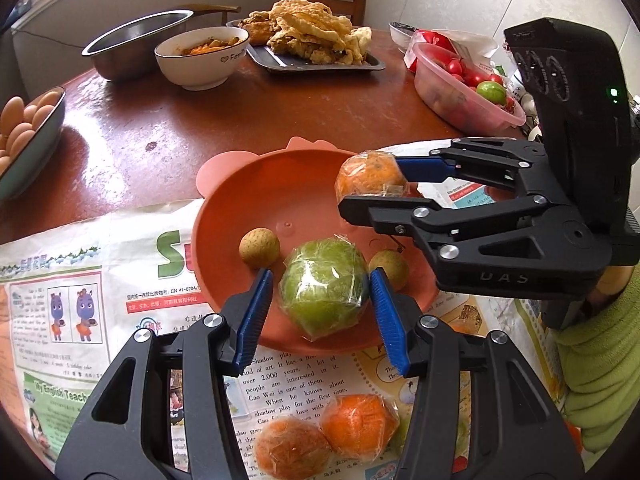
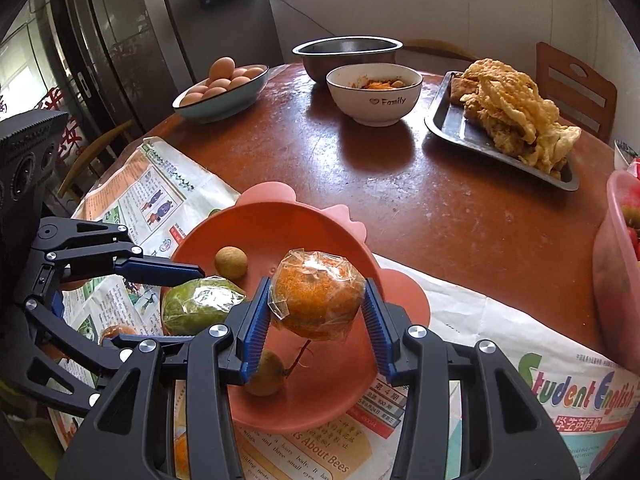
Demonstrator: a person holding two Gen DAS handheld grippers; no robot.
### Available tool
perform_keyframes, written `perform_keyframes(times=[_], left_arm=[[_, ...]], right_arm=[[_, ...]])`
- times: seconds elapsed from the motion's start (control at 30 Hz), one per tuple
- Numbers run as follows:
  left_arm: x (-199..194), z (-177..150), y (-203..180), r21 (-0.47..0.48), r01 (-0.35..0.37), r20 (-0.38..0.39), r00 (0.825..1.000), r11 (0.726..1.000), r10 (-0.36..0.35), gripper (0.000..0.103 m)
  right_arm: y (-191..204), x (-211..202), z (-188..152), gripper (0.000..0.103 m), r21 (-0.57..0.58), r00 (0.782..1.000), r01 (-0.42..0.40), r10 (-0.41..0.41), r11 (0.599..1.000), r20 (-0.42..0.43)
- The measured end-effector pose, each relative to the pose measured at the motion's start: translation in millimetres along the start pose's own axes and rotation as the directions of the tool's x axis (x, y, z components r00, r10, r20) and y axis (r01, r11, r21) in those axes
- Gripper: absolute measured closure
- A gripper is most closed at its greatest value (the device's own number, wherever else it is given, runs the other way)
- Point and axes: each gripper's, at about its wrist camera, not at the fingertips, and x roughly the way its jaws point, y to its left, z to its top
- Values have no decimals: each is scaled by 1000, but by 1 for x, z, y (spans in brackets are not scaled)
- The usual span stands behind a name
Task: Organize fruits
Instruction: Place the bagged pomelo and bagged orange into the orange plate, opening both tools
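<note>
Around the pink plate point(image 2: 224, 228) room is uneven. Beyond its far rim the bare brown surface point(image 2: 400, 208) lies open up to the white bowl point(image 2: 374, 94) and the tray of fried food point(image 2: 452, 128). Right of the plate a pink plastic tub point(image 2: 612, 280) stands as a wall. Over the plate both tools crowd in, the left tool point(image 2: 192, 280) round a wrapped green fruit point(image 2: 200, 306), the right tool point(image 2: 316, 320) round a wrapped orange point(image 2: 316, 296). Two wrapped oranges point(image 1: 328, 436) block the newspaper point(image 1: 60, 320) on the near side.
</note>
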Motion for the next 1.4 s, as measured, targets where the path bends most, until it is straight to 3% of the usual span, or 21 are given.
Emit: perform_keyframes(times=[0.7, 1.4], left_arm=[[0, -1, 3, -8, 8, 3, 1000, 1000, -8, 61], [-14, -2, 3, -21, -4, 35, 999, 1000, 5, 60]], right_arm=[[-1, 6, 3, 57, -2, 1000, -1, 1, 1000, -9], [-7, -27, -3, 40, 48, 997, 31, -34, 998, 70]])
